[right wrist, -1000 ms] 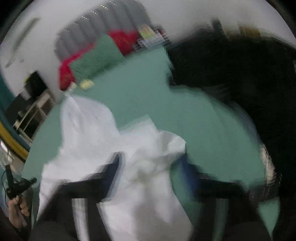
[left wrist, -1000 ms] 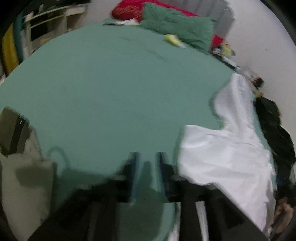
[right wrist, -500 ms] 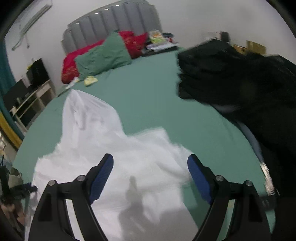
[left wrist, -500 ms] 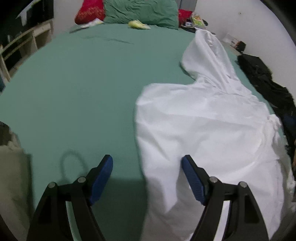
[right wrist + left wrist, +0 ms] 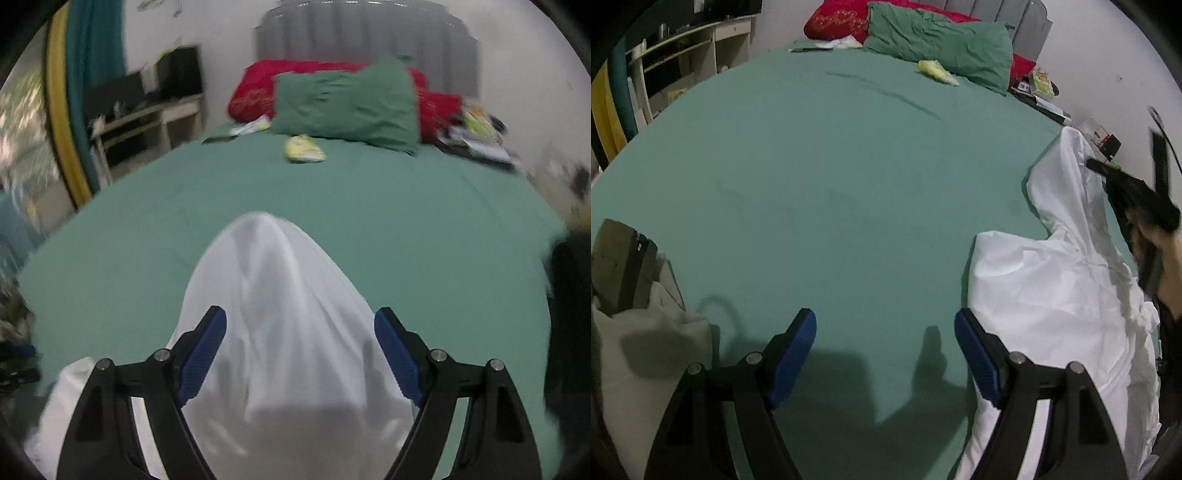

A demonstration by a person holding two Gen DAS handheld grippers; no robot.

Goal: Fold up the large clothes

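A large white garment lies spread on the green bed sheet, at the right of the left wrist view. My left gripper is open and empty over bare sheet, just left of the garment's near edge. In the right wrist view the garment's long white sleeve or leg stretches away toward the pillows. My right gripper is open above it, with the cloth lying between the fingers but not pinched. The right gripper and hand show at the right edge of the left wrist view.
A green pillow and red pillows lie at the headboard, with a small yellow item in front. A beige cloth pile sits at the near left. Dark clothing lies at the right. Shelves stand left of the bed.
My left gripper opened from nearly shut and swung back left off the garment. My right gripper moved forward and turned left, now over the long white part instead of the garment's body.
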